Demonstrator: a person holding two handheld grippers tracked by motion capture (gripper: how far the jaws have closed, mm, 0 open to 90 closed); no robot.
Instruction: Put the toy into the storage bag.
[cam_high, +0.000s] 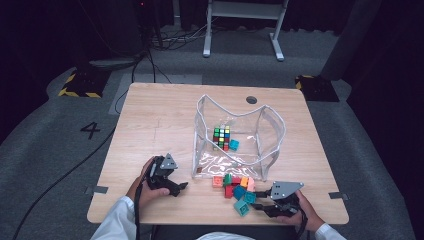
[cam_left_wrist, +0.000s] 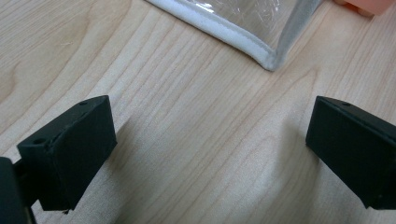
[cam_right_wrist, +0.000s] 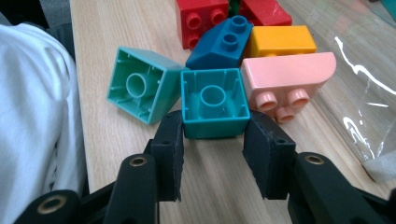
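Note:
In the right gripper view my right gripper (cam_right_wrist: 212, 126) holds a teal block (cam_right_wrist: 215, 100) by its near edge, hollow side facing the camera, the block resting on the table. A second, lighter teal block (cam_right_wrist: 140, 86) lies tilted to its left, and a pink rounded block (cam_right_wrist: 289, 74), a dark blue one (cam_right_wrist: 219, 44), an orange one (cam_right_wrist: 280, 41) and a red one (cam_right_wrist: 198, 21) lie behind. From above, the right gripper (cam_high: 256, 198) sits at the pile's (cam_high: 232, 182) right end. My left gripper (cam_high: 179, 188) is open over bare wood, left of the clear bag (cam_high: 196, 135).
The clear bag with white trim stands open at mid-table, holding a Rubik's cube (cam_high: 221, 137) and a teal block (cam_high: 233, 145). Its corner (cam_left_wrist: 268, 58) lies just beyond the left gripper (cam_left_wrist: 210, 135). A white sleeve (cam_right_wrist: 37, 102) is close on the right gripper's left.

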